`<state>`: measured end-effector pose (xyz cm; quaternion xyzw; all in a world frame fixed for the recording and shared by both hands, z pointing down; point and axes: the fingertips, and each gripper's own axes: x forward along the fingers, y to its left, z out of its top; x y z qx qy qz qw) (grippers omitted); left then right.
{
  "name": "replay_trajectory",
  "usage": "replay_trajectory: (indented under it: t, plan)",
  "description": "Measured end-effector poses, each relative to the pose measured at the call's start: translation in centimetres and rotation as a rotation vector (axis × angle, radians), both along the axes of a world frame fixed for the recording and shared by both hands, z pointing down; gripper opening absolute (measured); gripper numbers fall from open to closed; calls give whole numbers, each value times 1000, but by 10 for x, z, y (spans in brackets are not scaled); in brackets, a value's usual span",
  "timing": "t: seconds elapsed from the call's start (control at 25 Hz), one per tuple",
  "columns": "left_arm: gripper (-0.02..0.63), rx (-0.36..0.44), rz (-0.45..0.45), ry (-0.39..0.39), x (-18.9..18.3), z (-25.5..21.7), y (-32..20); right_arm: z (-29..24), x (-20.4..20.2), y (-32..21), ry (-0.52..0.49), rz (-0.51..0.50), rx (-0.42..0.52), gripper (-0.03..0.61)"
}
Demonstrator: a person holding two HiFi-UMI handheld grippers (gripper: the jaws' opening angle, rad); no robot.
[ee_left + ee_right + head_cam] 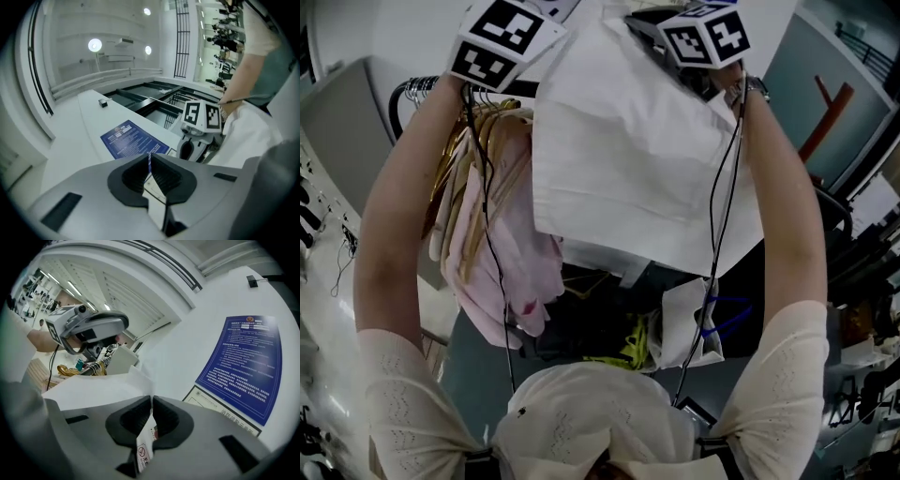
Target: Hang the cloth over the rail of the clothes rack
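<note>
I hold a white cloth (628,159) spread high between both grippers, and it hangs down in front of me. My left gripper (504,39) is shut on the cloth's thin top edge (150,161), pinched between its dark pads. My right gripper (705,37) is shut on the other top corner (140,385), where a small printed label (143,453) hangs below the pads. The rack's rail (411,91) shows at upper left, loaded with golden hangers (492,131) and pink garments (502,262). The cloth hangs to the right of them, apart from the rail.
A blue notice (246,362) is fixed to the white wall ahead. Below the cloth lie dark clutter, a yellow item (633,349) and a white bag (689,323). A red pipe (825,112) stands at right.
</note>
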<state>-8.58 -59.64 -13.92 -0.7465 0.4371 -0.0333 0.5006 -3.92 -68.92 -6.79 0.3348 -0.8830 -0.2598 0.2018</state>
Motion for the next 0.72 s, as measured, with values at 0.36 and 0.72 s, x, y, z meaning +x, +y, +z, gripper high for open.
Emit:
replay_trajectory:
  t: [0.36, 0.72]
  plan:
    - [23, -406, 74, 69, 5, 81, 58, 11, -6, -8, -20, 47, -35, 32]
    - [23, -638, 86, -11, 16, 159, 54, -7, 7, -8, -122, 109, -8, 63]
